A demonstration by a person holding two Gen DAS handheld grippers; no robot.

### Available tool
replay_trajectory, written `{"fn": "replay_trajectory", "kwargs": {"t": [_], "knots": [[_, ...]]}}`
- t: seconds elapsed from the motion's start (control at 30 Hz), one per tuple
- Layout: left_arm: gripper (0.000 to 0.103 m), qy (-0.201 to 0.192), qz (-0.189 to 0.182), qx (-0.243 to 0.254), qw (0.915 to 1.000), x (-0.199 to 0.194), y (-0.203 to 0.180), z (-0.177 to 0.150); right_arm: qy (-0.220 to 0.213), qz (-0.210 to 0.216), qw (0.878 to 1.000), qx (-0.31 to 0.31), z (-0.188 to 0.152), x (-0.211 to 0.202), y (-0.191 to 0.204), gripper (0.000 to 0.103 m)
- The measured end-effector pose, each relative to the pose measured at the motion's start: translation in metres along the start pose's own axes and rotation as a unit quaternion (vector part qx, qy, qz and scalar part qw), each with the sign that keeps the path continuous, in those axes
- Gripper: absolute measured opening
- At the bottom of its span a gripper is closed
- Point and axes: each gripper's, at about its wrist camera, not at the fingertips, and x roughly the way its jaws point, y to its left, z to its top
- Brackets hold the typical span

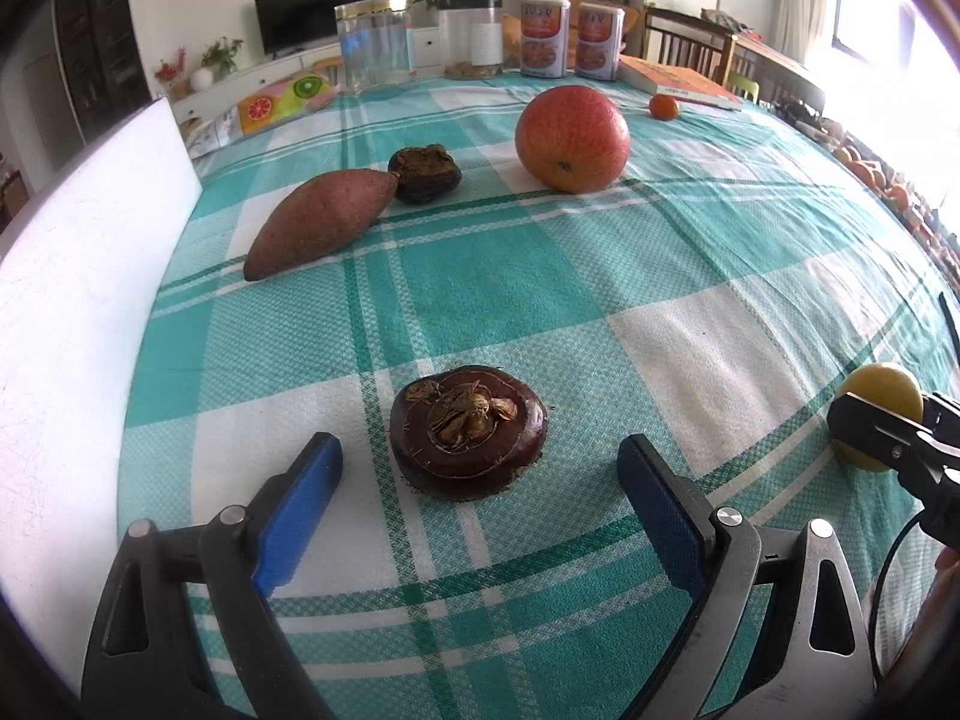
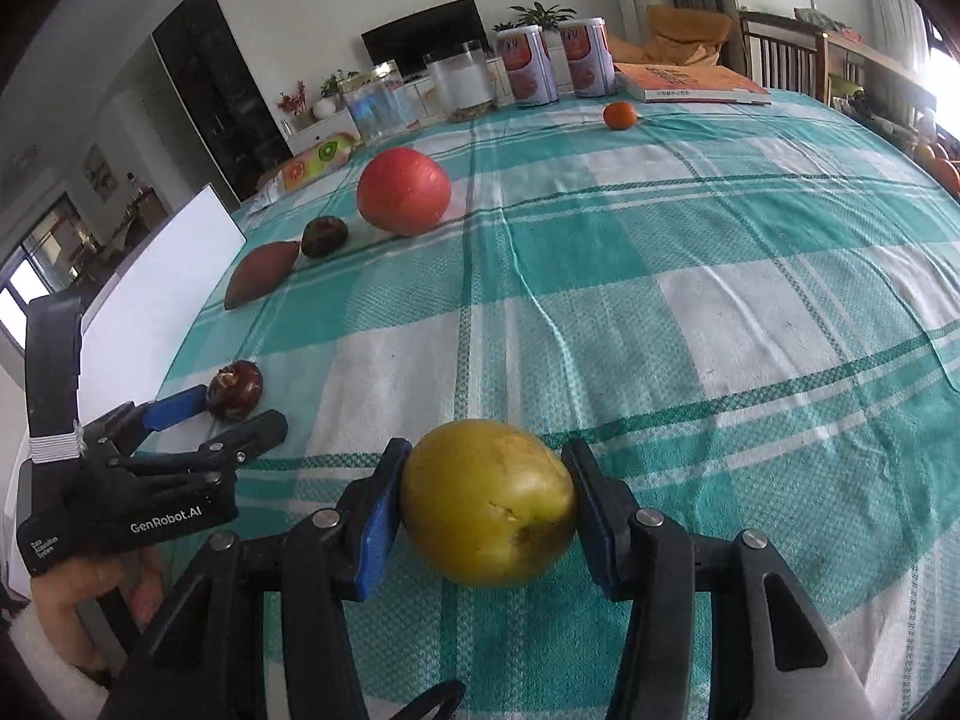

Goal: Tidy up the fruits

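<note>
My left gripper (image 1: 480, 468) is open, its blue pads either side of a dark brown water chestnut (image 1: 468, 433) on the checked cloth, not touching it. My right gripper (image 2: 486, 501) is shut on a yellow-green fruit (image 2: 487, 501), which also shows at the right edge of the left wrist view (image 1: 879, 399). Further back lie a sweet potato (image 1: 318, 221), a second dark chestnut (image 1: 424, 173), a large red-orange apple (image 1: 572, 138) and a small orange (image 1: 664, 107). The left gripper (image 2: 231, 405) shows in the right wrist view around the chestnut (image 2: 235, 390).
A white board (image 1: 78, 276) stands along the table's left edge. At the far edge stand a glass jar (image 1: 375, 42), a second jar (image 1: 471, 36), two cans (image 1: 543, 36) and a book (image 1: 678, 84). Chairs stand behind on the right.
</note>
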Motion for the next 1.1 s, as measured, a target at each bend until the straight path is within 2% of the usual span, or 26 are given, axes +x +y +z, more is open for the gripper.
{"fn": "replay_trajectory", "kwargs": {"t": [0.37, 0.43, 0.5, 0.57, 0.6, 0.7, 0.77, 1.1], "knots": [[0.095, 0.0, 0.0, 0.0, 1.0, 0.0, 0.0, 0.0, 0.0, 0.0, 1.0, 0.003, -0.003, -0.004, -0.001, 0.053], [0.095, 0.0, -0.001, 0.0, 1.0, 0.0, 0.0, 0.0, 0.003, 0.008, 1.0, 0.007, -0.004, -0.004, -0.002, 0.056], [0.094, 0.0, -0.005, -0.001, 1.0, 0.0, 0.001, 0.0, 0.004, 0.019, 1.0, 0.009, -0.004, -0.006, -0.001, 0.07], [0.094, 0.007, -0.024, 0.007, 0.9997, -0.003, 0.002, -0.001, 0.001, 0.026, 1.0, 0.008, -0.005, -0.008, 0.001, 0.082], [0.094, 0.013, -0.041, 0.007, 0.999, -0.005, 0.004, -0.001, -0.002, 0.028, 1.0, 0.006, -0.006, -0.01, 0.002, 0.084], [0.094, 0.013, -0.099, -0.041, 0.9942, -0.016, 0.022, -0.009, -0.01, 0.032, 0.999, 0.003, -0.007, -0.015, 0.004, 0.085], [0.093, 0.011, -0.116, -0.068, 0.9909, -0.021, 0.03, -0.013, -0.011, 0.031, 0.999, 0.005, -0.006, -0.014, 0.003, 0.085], [0.091, 0.003, -0.066, -0.015, 0.9977, -0.009, 0.009, 0.008, -0.011, 0.022, 1.0, 0.013, -0.005, -0.014, -0.001, 0.085]]}}
